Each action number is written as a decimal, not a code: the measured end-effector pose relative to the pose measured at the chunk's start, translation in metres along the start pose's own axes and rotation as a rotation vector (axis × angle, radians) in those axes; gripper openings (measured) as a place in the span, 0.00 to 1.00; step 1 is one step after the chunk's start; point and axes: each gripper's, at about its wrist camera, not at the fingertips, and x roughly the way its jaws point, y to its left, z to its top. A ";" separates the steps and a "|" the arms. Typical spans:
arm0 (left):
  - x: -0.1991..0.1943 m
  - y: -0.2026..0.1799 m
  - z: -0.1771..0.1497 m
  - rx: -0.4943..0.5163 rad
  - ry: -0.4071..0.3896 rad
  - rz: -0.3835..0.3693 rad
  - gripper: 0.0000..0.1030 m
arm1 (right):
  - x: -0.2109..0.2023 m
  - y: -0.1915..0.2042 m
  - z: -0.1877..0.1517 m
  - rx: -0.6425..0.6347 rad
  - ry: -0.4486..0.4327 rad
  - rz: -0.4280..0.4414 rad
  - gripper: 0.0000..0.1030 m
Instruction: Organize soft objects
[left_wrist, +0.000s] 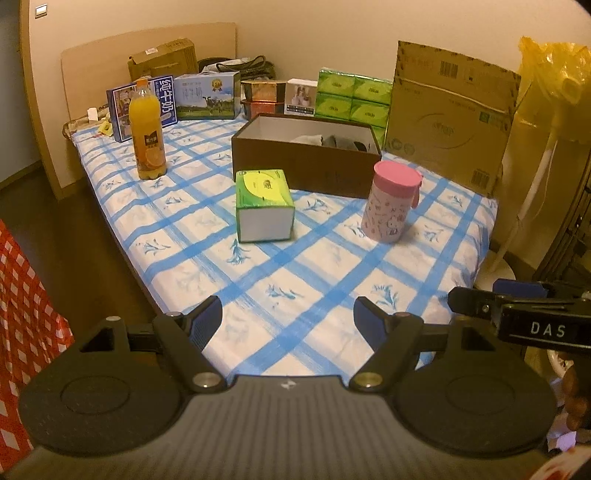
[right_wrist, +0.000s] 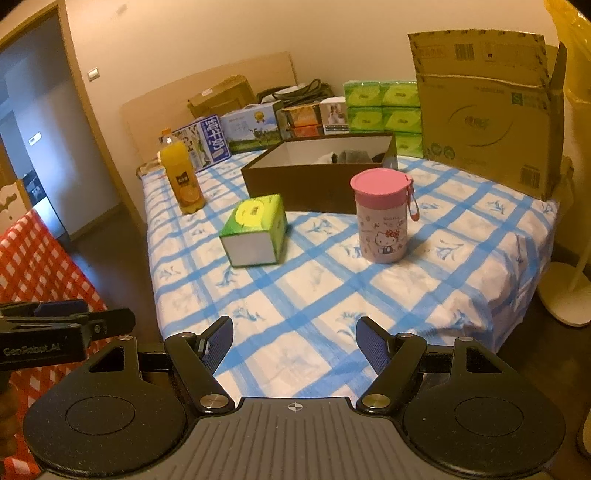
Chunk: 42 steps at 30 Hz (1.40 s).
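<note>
Two tools held apart, nothing clamped: left tool (left_wrist: 288, 317), right tool (right_wrist: 294, 338). Tissue pack (left_wrist: 264, 205) seen ahead on bed (left_wrist: 332, 302), just before brown box (left_wrist: 306, 158); long axis pointed roughly toward tools. Left tool judged nearer. Cup (left_wrist: 393, 201), bottle (left_wrist: 147, 129) set aside. Room dim, cluttered along wall

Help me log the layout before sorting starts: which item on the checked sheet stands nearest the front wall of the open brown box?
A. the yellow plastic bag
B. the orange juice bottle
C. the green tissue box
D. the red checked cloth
C: the green tissue box sits right at the front wall of the brown box, while the juice bottle stands well off to the left.
</note>
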 end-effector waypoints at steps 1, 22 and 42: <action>0.000 -0.001 -0.002 0.003 0.004 0.000 0.74 | -0.001 0.001 -0.002 0.000 0.002 0.004 0.71; -0.002 -0.010 -0.020 0.026 0.030 -0.007 0.74 | -0.005 0.003 -0.021 0.006 0.042 0.004 0.71; 0.000 -0.009 -0.020 0.024 0.035 -0.016 0.74 | -0.004 0.003 -0.022 0.010 0.045 0.000 0.71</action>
